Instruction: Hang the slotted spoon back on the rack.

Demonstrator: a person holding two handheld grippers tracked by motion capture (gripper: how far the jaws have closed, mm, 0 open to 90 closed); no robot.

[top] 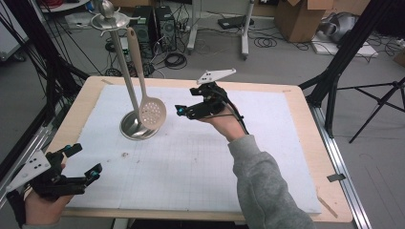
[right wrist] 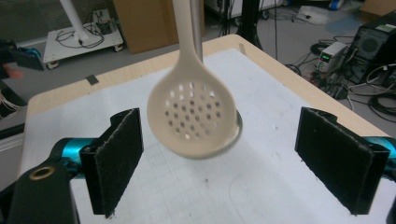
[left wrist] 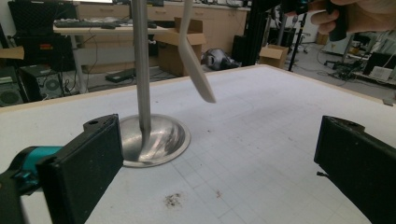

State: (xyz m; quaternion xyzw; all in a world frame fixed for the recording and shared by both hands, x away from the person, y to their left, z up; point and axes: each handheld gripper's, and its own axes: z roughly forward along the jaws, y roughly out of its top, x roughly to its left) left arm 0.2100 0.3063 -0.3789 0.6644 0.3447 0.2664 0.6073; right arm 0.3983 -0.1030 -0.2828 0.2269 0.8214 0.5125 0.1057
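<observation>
I am looking down at one slotted spoon [top: 152, 113] hanging from a hook on the single metal stand [top: 125, 81], its pale perforated bowl dangling just above the stand's round base [top: 138, 128]. The stand's pole is rising right behind the spoon, so in the right gripper view the bowl [right wrist: 192, 114] is covering part of the base. I am holding the right gripper [top: 184, 110] just beside the spoon, jaws spread wide with nothing between them. The left gripper [top: 85, 162] is resting near the table's front left corner, well apart from the stand, jaws also wide and empty. One white gridded mat [top: 200, 157] is covering the wooden table [top: 305, 124]. Cables, cardboard boxes and black tripod legs are crowding the floor beyond.
</observation>
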